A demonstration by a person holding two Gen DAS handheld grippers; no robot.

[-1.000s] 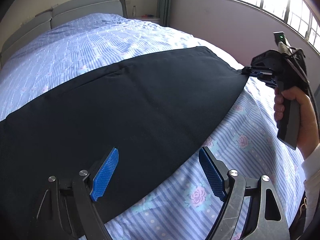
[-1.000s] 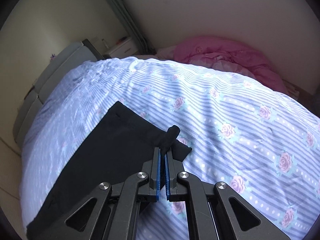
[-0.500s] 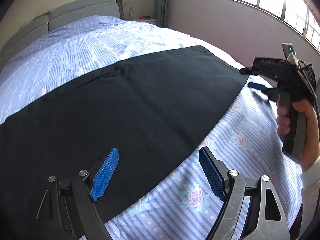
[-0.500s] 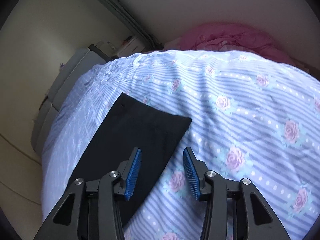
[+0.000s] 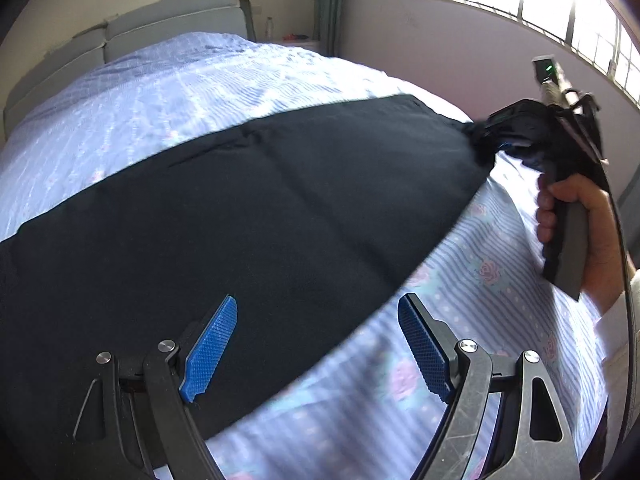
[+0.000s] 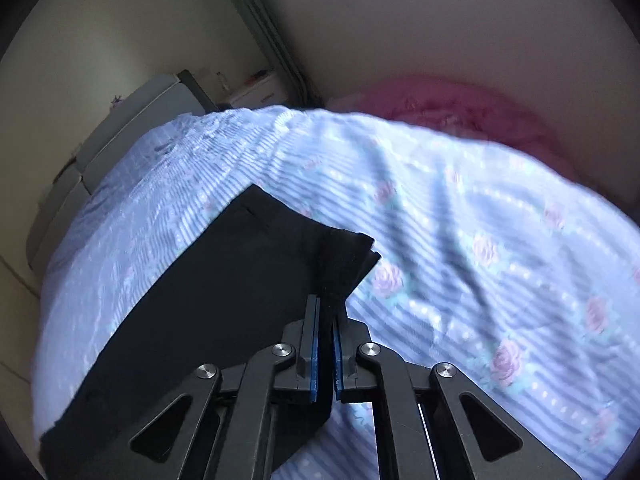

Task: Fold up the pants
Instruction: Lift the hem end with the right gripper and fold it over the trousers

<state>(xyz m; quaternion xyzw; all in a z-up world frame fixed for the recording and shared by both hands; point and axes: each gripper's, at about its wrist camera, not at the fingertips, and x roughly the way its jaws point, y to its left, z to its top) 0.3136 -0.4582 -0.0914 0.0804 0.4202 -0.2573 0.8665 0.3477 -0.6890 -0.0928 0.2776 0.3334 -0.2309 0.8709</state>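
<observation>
Our right tool (image 6: 325,344) clamped on a corner of the black pants (image 5: 248,216), our left tool (image 5: 316,344) wide apart over their near edge, holding nothing, striped floral bed (image 5: 492,280) beneath.

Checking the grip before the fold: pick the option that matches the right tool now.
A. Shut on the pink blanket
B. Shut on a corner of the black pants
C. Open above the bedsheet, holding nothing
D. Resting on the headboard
B: the right tool has its blue pads pressed together on a bunched corner of the black pants, lifted slightly off the striped bedsheet.
</observation>
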